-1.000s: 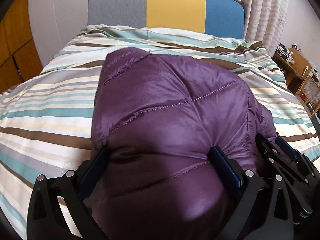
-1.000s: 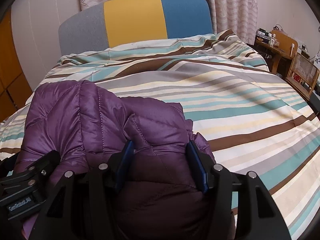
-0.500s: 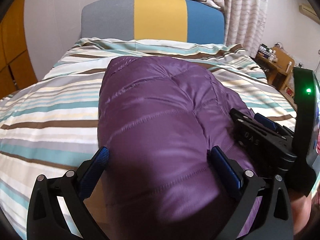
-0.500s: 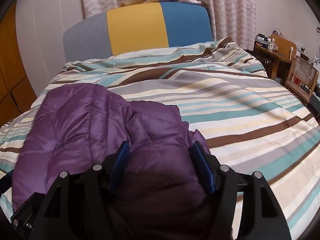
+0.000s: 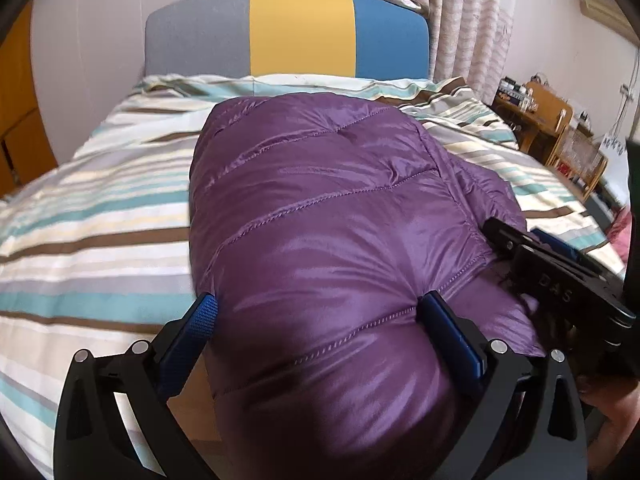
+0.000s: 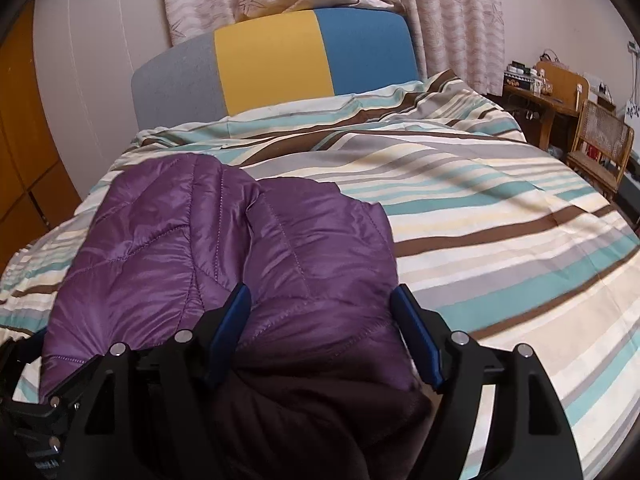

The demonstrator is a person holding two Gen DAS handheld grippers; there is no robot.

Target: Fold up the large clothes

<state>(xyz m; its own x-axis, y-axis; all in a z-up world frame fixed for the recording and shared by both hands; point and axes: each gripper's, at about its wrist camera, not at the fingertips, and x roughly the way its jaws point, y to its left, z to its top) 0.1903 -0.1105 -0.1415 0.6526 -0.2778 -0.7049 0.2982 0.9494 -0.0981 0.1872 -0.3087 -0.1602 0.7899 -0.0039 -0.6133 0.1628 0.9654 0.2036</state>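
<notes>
A purple quilted down jacket [image 5: 320, 200] lies folded in a thick bundle on the striped duvet [image 5: 100, 220]. My left gripper [image 5: 322, 316] stands wide open, and the jacket's near end bulges up between its blue pads [image 5: 204, 316]. In the right wrist view the jacket [image 6: 180, 240] lies to the left on the duvet [image 6: 480, 220]. My right gripper [image 6: 320, 308] straddles the jacket's right fold and its dark lining; its jaws are opening, with the fabric between them. The right gripper's black frame [image 5: 552, 276] also shows at the jacket's right edge.
A grey, yellow and blue headboard [image 6: 272, 64] closes the far end of the bed, with curtains behind it. A wooden desk and a cane chair [image 6: 600, 148] stand to the right of the bed. Orange cupboard doors [image 5: 16, 100] line the left wall.
The right gripper's pads have spread wider around the jacket's fold. Both views have drawn back a little, so more of the headboard and curtains shows. The jacket stays folded on the bed.
</notes>
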